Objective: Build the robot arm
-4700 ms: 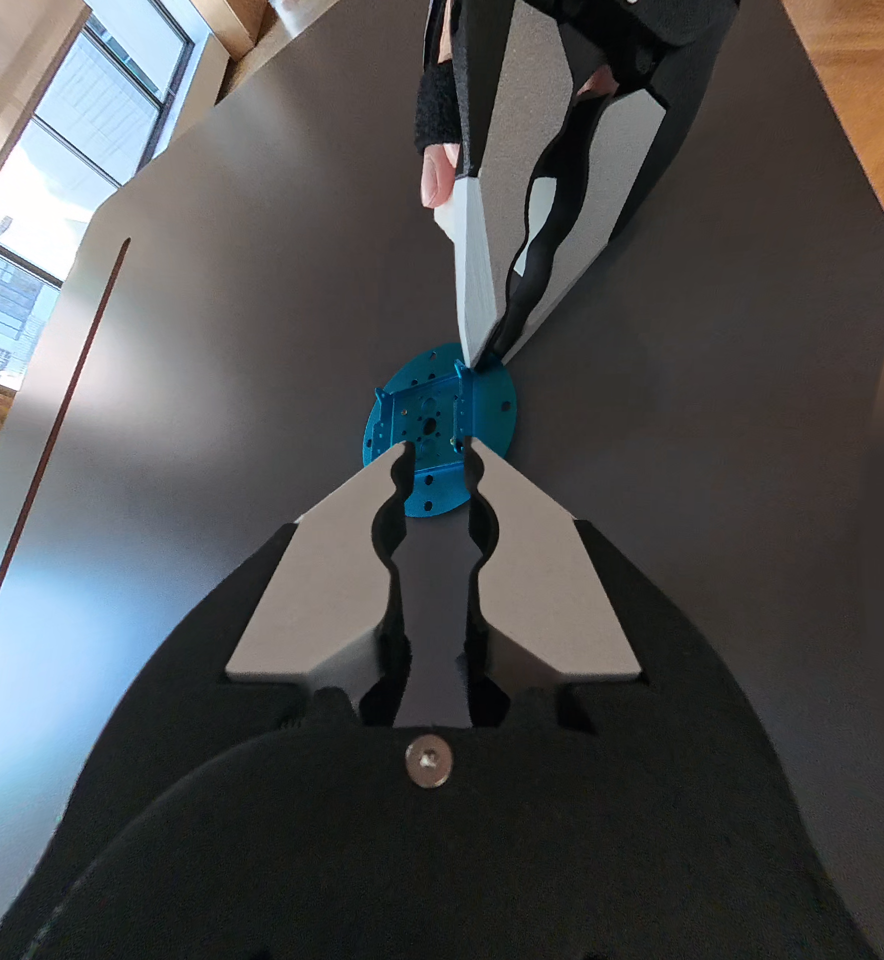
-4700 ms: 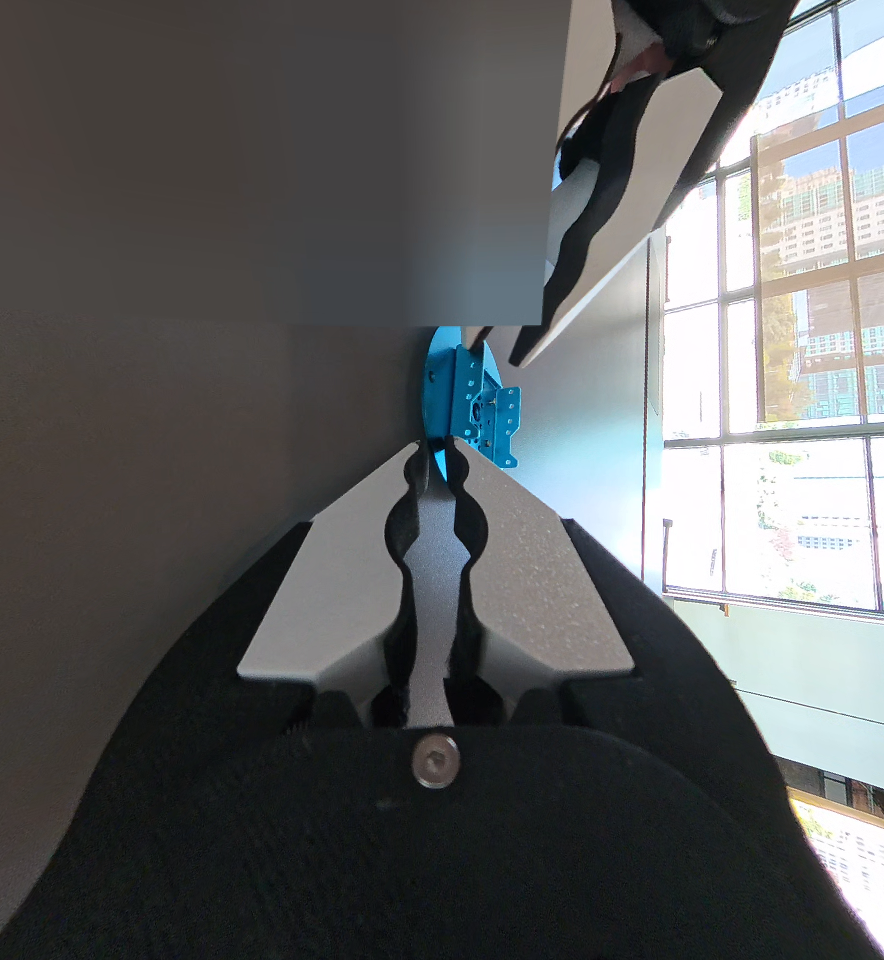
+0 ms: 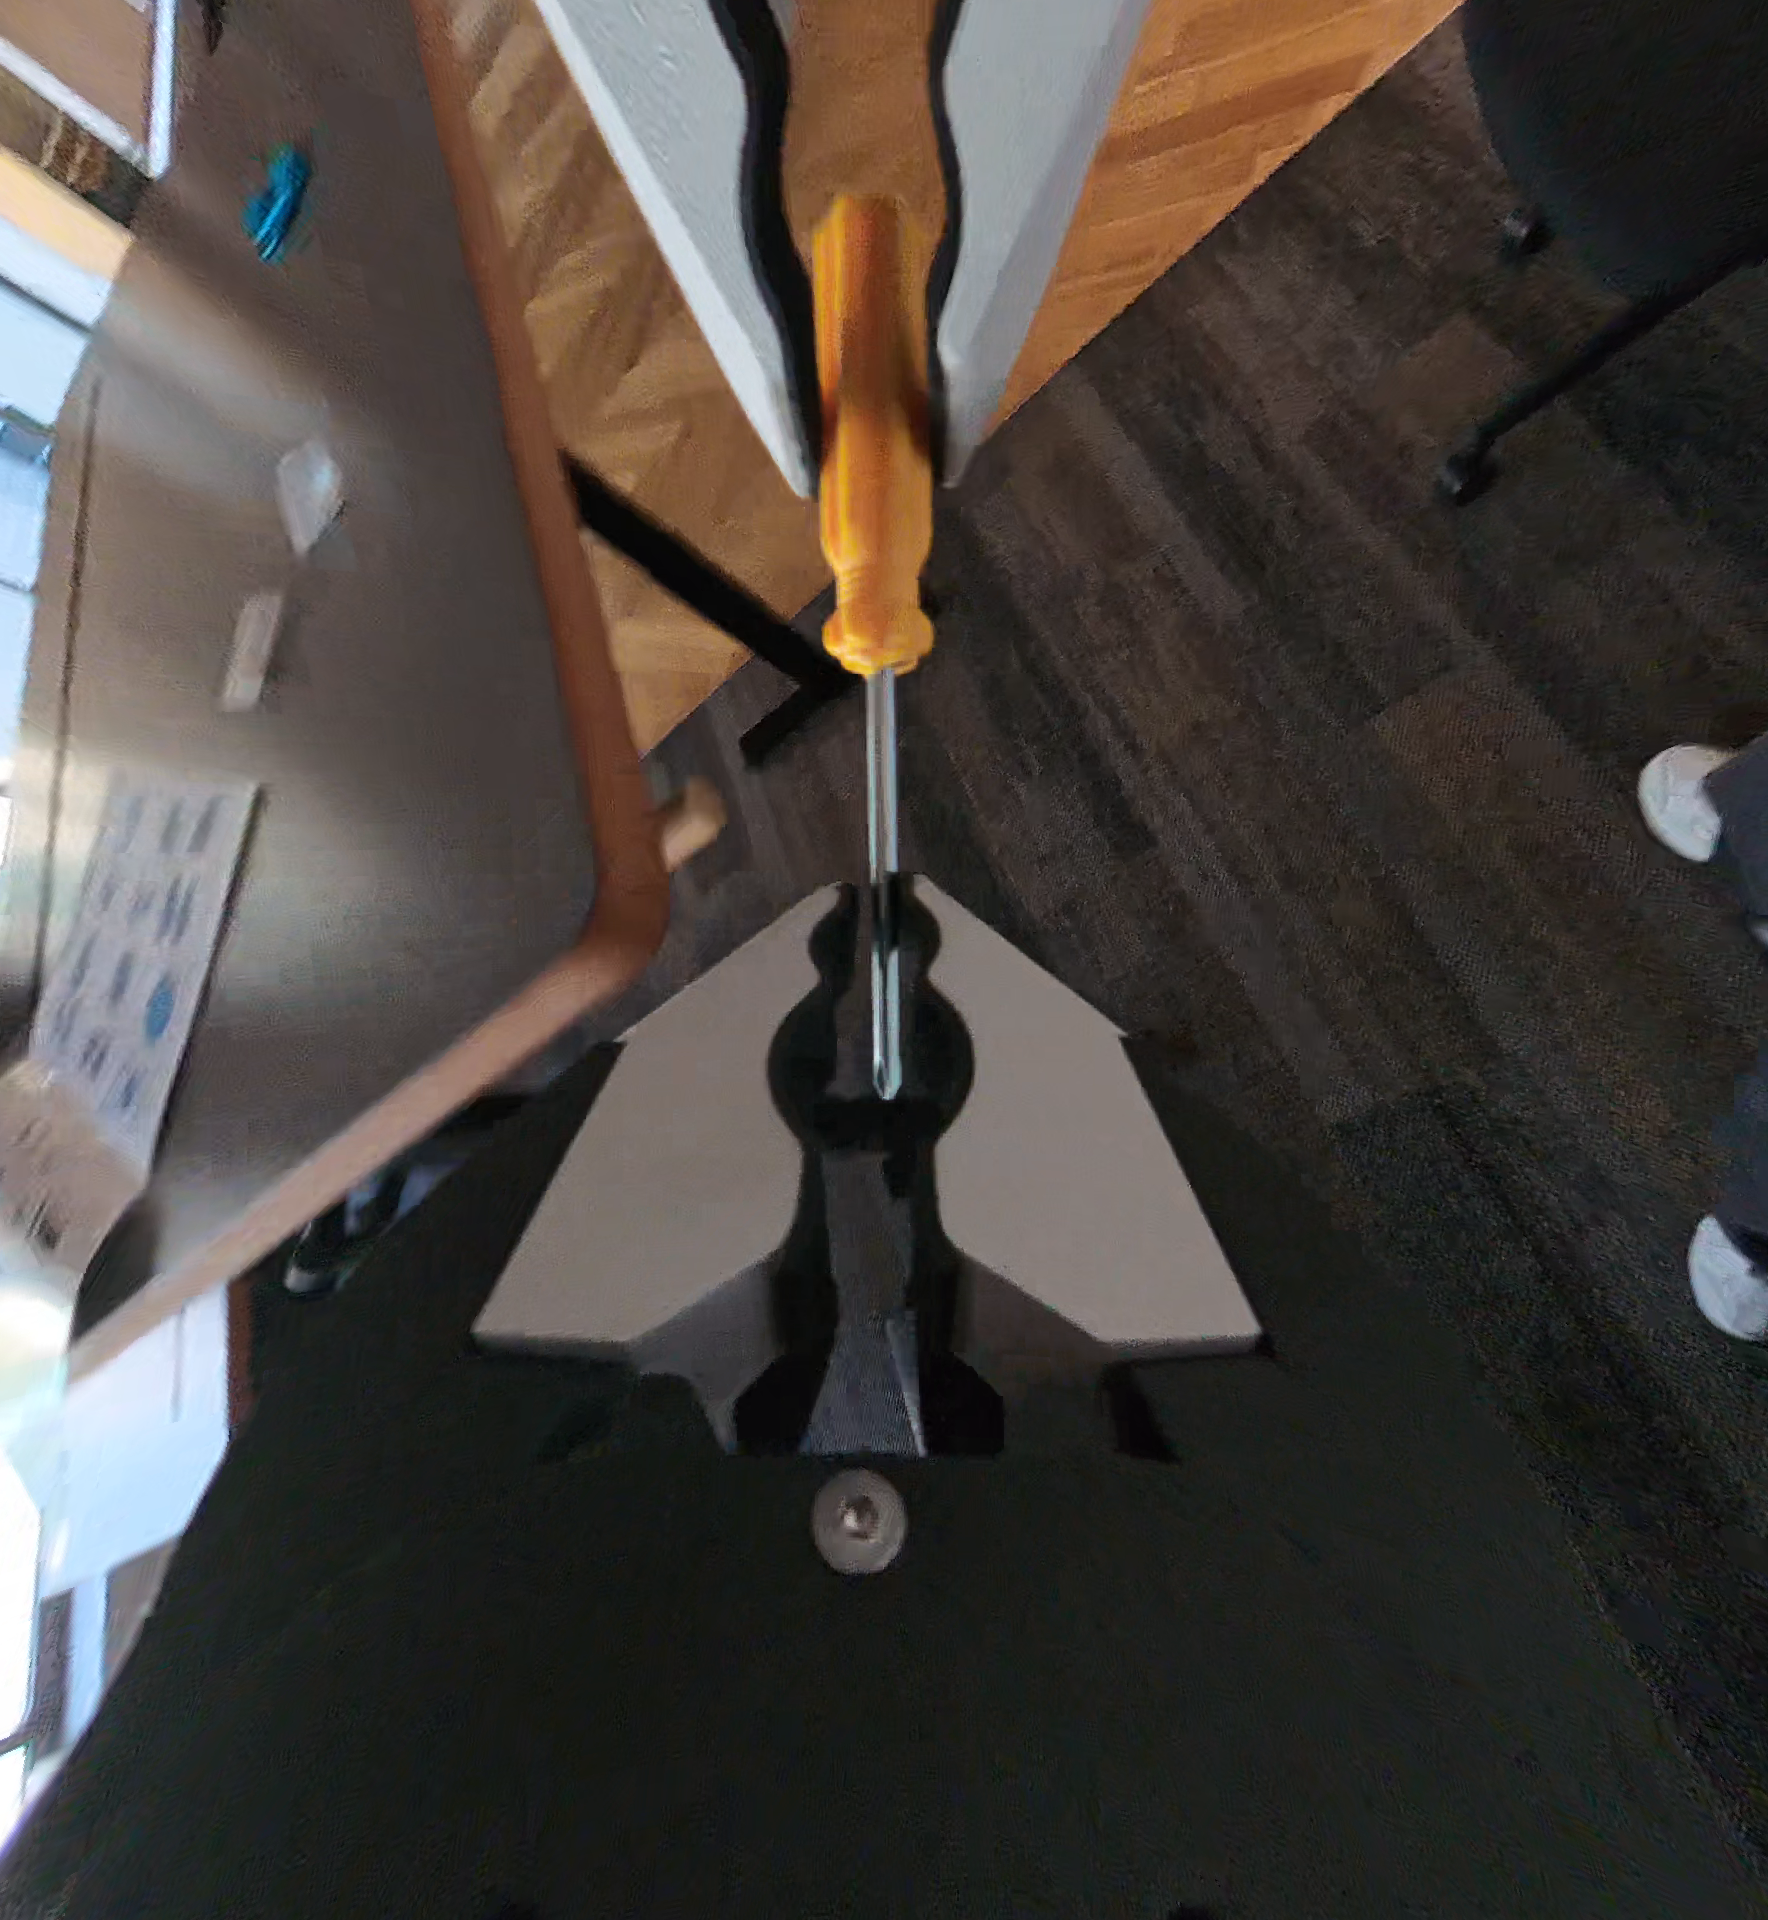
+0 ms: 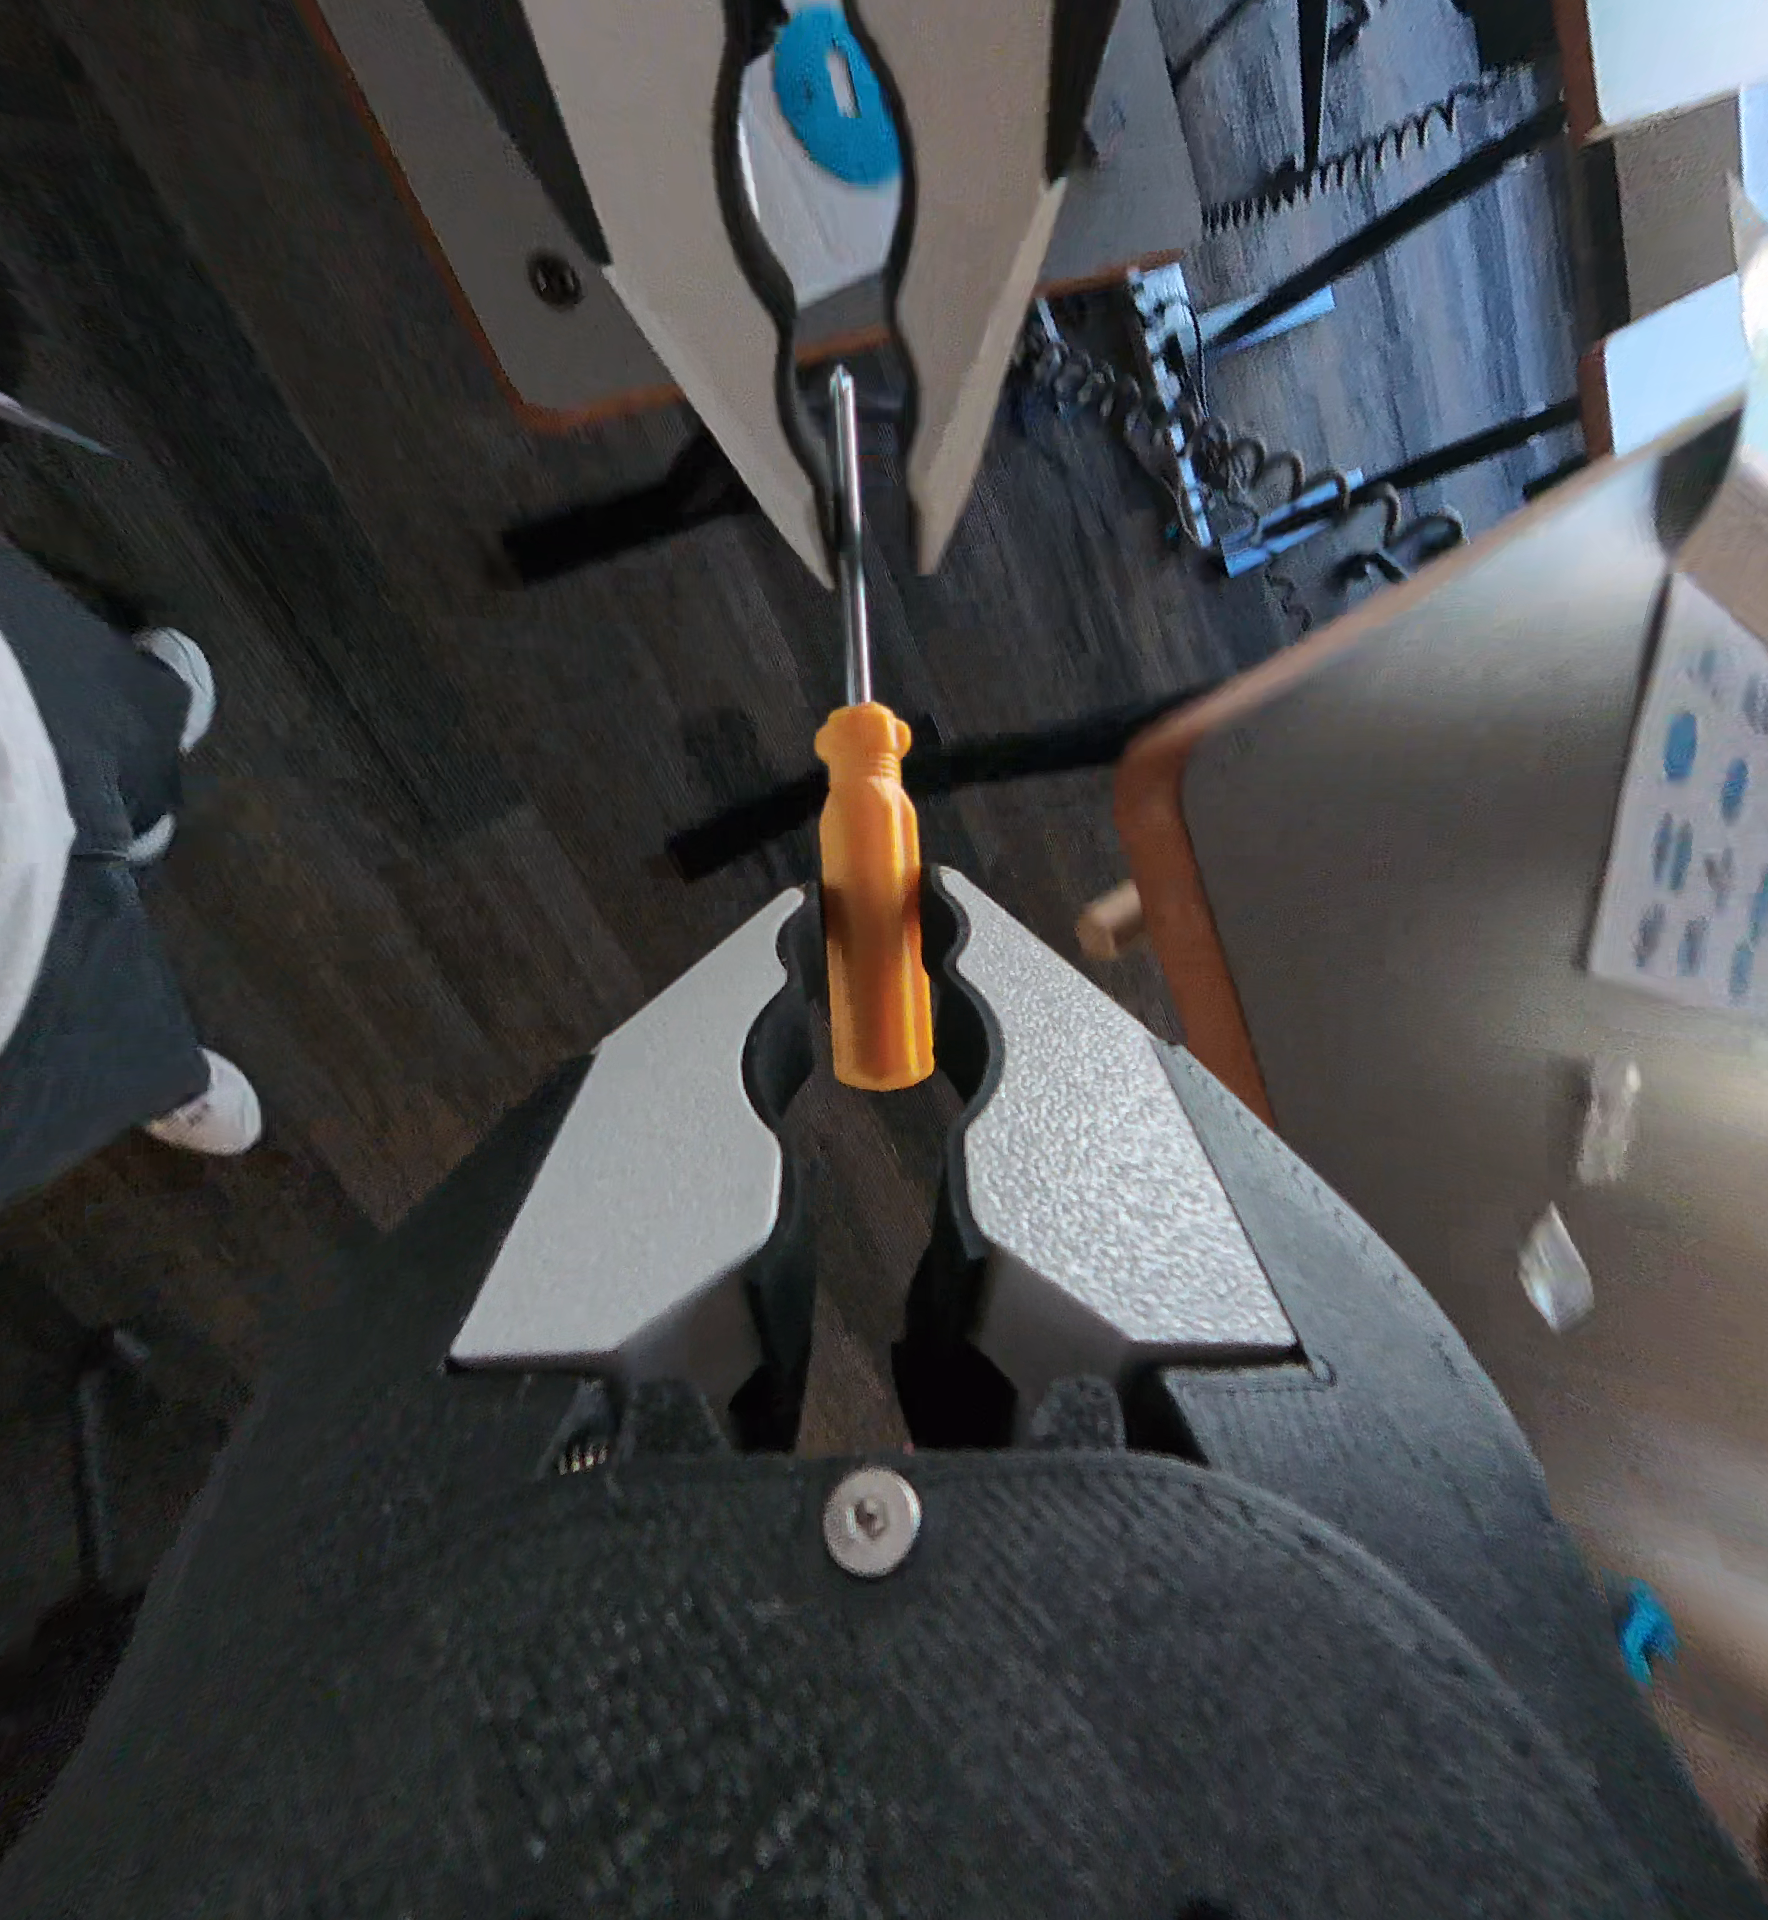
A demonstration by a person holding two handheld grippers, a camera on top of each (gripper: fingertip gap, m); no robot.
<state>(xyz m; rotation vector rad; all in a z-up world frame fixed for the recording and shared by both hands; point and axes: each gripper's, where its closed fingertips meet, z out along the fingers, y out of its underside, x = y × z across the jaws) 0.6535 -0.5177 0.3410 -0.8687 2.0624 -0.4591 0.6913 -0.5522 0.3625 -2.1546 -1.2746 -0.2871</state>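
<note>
We have the small screwdriver with the orange plastic handle and thin steel shaft (image 4: 875, 935) in the air, off the dark grey table with the brown wooden rim (image 3: 589, 665) and over the dark carpeted floor (image 3: 1379, 831) just beside the table's corner. The right gripper (image 4: 875, 883) is closed on the orange handle, its two grey fingers pressing the handle's sides about midway along. The butt end sits back in the hollow between the pads, and the collar and shaft stick out forward.

The left gripper (image 3: 880, 894) faces it head on. Its fingers stand on either side of the bare shaft, and the cross tip reaches into the round recess behind the fingertips. In the right wrist view we see floor between the shaft and one finger, so we judge these fingers slightly parted and not clamping, though the shaft lies against or very near the other pad.

To do this well, we judge that the two grippers should be kept on one line, so the thin shaft is not levered sideways. The shaft is smooth and narrow, so it will likely slip or roll in a loose hold. The handle grip is the secure one.

On the table, well apart from both grippers, lie a printed sheet with blue pictures (image 3: 132, 935) and a small blue part (image 3: 277, 208). A person's white shoes (image 3: 1680, 800) show on the floor.
</note>
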